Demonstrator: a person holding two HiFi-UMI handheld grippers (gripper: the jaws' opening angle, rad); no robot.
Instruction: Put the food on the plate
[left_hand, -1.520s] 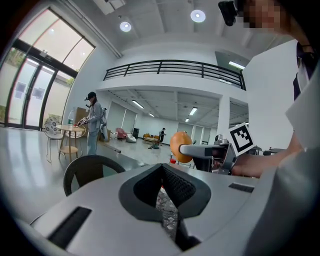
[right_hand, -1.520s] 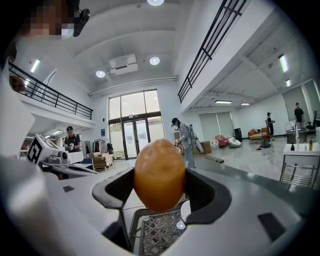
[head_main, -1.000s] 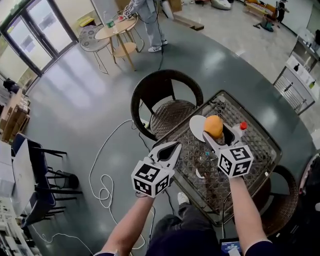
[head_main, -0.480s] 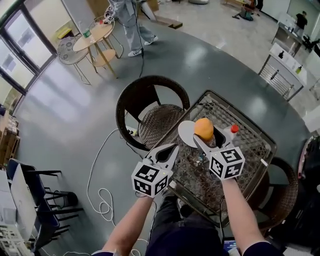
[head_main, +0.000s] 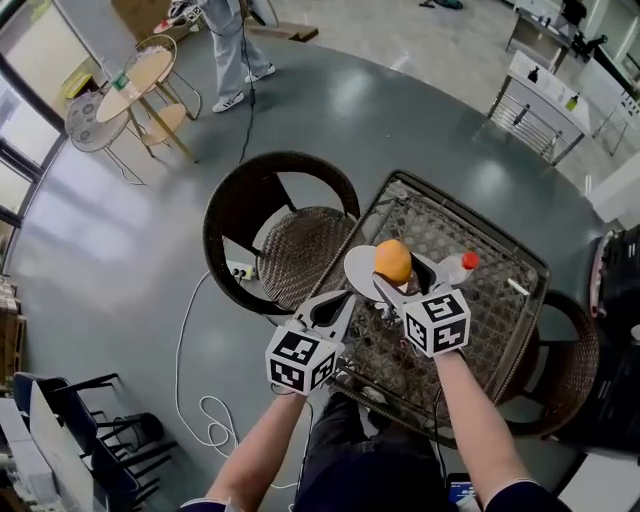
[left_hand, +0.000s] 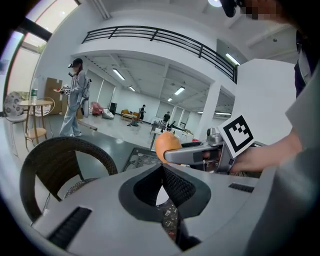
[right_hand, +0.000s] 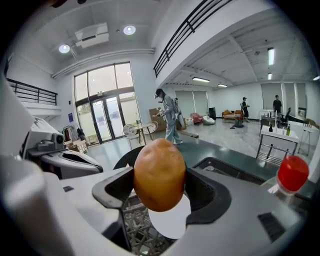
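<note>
An orange-brown, potato-like piece of food (head_main: 393, 261) (right_hand: 159, 174) hangs just above the white plate (head_main: 358, 270) (right_hand: 172, 221) on the wicker table. My right gripper (head_main: 394, 272) (right_hand: 160, 192) is shut on it, one jaw on each side. My left gripper (head_main: 345, 297) (left_hand: 161, 167) floats at the table's near left corner, shut and empty. In the left gripper view the food (left_hand: 166, 146) shows beyond the left jaws, held by the right gripper (left_hand: 197, 153).
A plastic bottle with a red cap (head_main: 468, 261) (right_hand: 292, 173) lies on the table (head_main: 530, 262) right of the plate. A dark wicker chair (head_main: 262, 215) stands at the table's left, another (head_main: 578, 370) at its right. A white cable (head_main: 195, 400) lies on the floor. A person (head_main: 228, 30) stands far off.
The head view has swung, so everything sits lower and further left. The right gripper still holds the food over the plate; the left gripper has kept its place beside it.
</note>
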